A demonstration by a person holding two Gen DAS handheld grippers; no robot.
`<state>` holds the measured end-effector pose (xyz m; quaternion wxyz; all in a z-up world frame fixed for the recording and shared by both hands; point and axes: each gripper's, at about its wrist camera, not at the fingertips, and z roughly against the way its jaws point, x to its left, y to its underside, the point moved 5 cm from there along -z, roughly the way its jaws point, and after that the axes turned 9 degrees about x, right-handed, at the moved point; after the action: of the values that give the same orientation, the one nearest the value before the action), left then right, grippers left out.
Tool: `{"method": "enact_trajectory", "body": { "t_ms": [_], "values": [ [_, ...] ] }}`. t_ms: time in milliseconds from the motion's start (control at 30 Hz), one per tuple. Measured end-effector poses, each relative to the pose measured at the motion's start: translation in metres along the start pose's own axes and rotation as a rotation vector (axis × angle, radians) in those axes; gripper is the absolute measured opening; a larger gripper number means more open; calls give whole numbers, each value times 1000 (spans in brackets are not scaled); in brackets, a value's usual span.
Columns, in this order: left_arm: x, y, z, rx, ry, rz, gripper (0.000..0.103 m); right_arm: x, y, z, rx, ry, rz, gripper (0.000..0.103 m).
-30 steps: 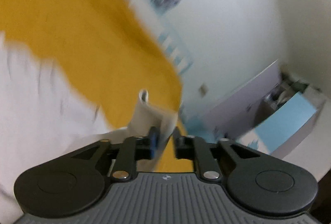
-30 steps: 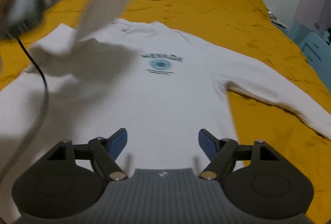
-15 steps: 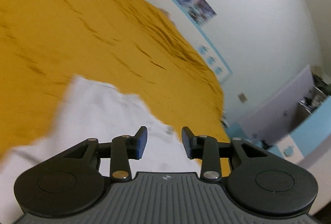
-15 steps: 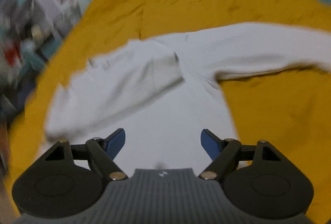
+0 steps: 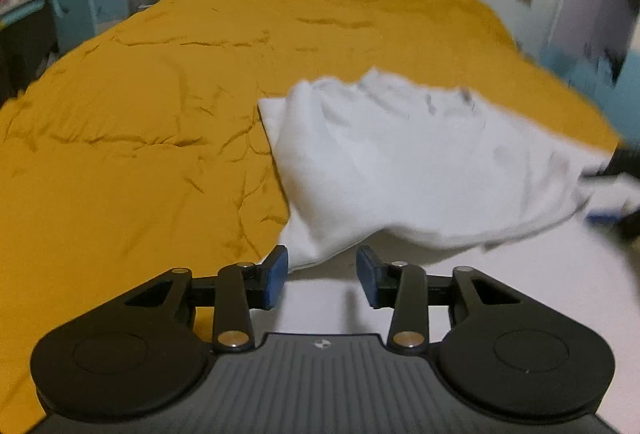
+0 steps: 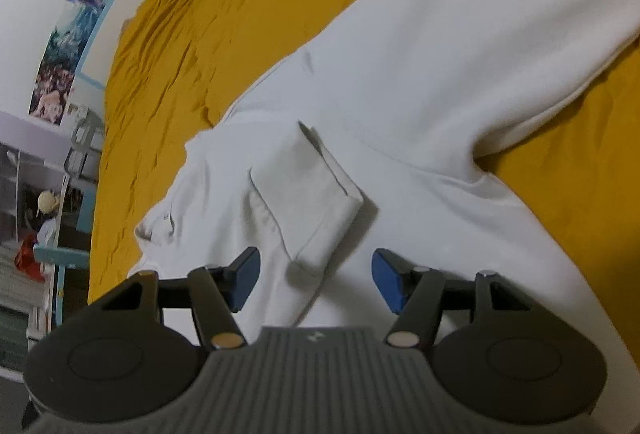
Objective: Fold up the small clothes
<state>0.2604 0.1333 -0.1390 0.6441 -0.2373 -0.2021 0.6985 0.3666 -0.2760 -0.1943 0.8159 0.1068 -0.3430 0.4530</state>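
A white long-sleeved sweatshirt (image 6: 420, 73) lies spread on a mustard-yellow bedspread (image 6: 224, 17). One sleeve is folded across the body, and its cuff (image 6: 316, 193) lies just ahead of my right gripper (image 6: 316, 280), which is open and empty right over the cloth. The other sleeve (image 6: 560, 45) stretches out to the right. In the left wrist view the sweatshirt (image 5: 420, 161) is blurred. My left gripper (image 5: 322, 276) is open and empty at its near left edge. The other gripper (image 5: 620, 189) shows at the right edge.
The yellow bedspread (image 5: 140, 121) covers the whole bed. A blue chair (image 5: 72, 1) and shelves stand beyond the bed's left side. Posters (image 6: 76, 25) hang on the white wall at the head end.
My left gripper has let go of the sleeve cuff it held up, and the sleeve now lies folded across the body. My right gripper has swung over to the cuff.
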Motion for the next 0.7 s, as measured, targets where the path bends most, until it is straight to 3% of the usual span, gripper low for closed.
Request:
{"method": "enact_trajectory", "body": {
  "t_ms": [133, 233, 333, 367, 400, 433, 467, 500, 533, 700],
  "values": [
    [2, 12, -11, 25, -66, -82, 49, 12, -4, -7, -7, 18, 27, 64],
    [4, 11, -15, 41, -174, -135, 56, 10, -11, -12, -17, 27, 32, 65],
    [4, 13, -21, 43, -176, -169, 58, 6, -8, -8, -31, 17, 36, 65],
    [6, 12, -23, 51, -174, -170, 56, 6, -8, -9, -36, 16, 38, 64],
    [6, 12, -25, 53, -164, -170, 42, 6, -9, -11, -43, 20, 37, 61],
    [6, 11, -25, 50, -147, -171, 33, 4, -9, -12, -48, 28, 38, 49],
    [6, 11, -26, 44, -134, -172, 19, 3, -9, -12, -52, 36, 41, 27],
    [5, 10, -25, 31, -132, -173, 11, 2, -9, -12, -49, 39, 39, 11],
    [4, 10, -23, 10, -134, -171, 7, 0, -9, -12, -41, 29, 27, 2],
    [18, 7, -4, -86, -192, -58, 6, 4, 5, 31, -116, -73, 43, 1]
  ]
}}
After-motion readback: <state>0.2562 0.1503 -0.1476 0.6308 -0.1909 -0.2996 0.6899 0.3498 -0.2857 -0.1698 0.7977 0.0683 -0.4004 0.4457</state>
